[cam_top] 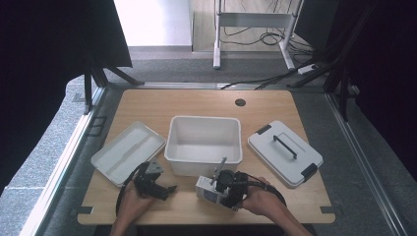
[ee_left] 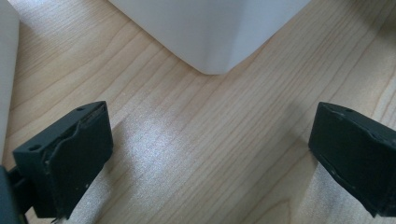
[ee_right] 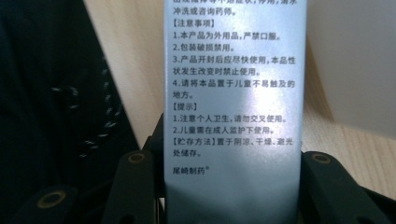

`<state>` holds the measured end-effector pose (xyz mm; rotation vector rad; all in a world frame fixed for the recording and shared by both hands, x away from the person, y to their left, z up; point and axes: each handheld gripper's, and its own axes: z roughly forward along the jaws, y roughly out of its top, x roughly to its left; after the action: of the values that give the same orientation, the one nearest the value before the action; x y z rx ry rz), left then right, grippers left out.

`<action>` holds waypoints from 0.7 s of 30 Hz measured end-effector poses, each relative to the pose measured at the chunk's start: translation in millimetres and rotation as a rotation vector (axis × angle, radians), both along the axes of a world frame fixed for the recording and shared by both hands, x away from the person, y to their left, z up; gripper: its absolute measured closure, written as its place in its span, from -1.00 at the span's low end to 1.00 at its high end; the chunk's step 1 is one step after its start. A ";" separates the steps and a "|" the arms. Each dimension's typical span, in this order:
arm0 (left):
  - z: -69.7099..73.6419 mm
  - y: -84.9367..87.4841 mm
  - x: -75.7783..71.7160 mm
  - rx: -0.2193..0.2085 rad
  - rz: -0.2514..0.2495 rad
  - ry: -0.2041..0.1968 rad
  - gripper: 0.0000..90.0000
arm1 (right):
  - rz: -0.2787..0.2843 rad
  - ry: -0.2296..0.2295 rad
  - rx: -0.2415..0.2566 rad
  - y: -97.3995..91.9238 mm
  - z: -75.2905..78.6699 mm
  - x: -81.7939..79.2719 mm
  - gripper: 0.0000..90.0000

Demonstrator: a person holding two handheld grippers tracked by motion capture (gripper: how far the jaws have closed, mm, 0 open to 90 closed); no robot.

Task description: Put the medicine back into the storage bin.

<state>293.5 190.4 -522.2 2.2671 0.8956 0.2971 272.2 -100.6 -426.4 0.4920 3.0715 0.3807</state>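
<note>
A slim pale blue-grey box [ee_right: 233,93] printed with small black text stands between the jaws of my right gripper [ee_right: 233,186], which is shut on it. From above, that box [cam_top: 206,191] is at the table's front edge, just ahead of the right gripper [cam_top: 216,191] and in front of the white bin [cam_top: 204,160]. My left gripper [cam_top: 168,190] rests low over bare wood left of the box. Its jaws stand wide apart with nothing between them, and the left gripper [ee_left: 210,154] faces a rounded corner of the bin [ee_left: 210,32].
A shallow white tray [cam_top: 125,150] lies left of the bin, and its edge [ee_left: 7,70] is beside my left jaw. At the right lies a white lid [cam_top: 285,152] with a dark handle and clips. The bin's wall [ee_right: 355,60] is close beside the held box.
</note>
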 end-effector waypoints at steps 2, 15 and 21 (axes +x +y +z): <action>0.0 0.0 0.0 0.000 0.001 0.000 -1.00 | 0.004 0.007 0.005 -0.3 7.6 0.4 0.25; 0.0 0.0 -0.2 0.000 0.002 0.000 -1.00 | 0.031 0.041 0.036 1.9 60.0 4.2 0.26; 0.1 0.0 -0.3 0.000 0.004 0.001 -1.00 | 0.031 0.029 0.041 4.0 85.4 7.8 0.26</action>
<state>293.1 190.5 -522.1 2.2662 0.9008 0.2973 279.9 -96.7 -341.0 0.4549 3.1083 0.4415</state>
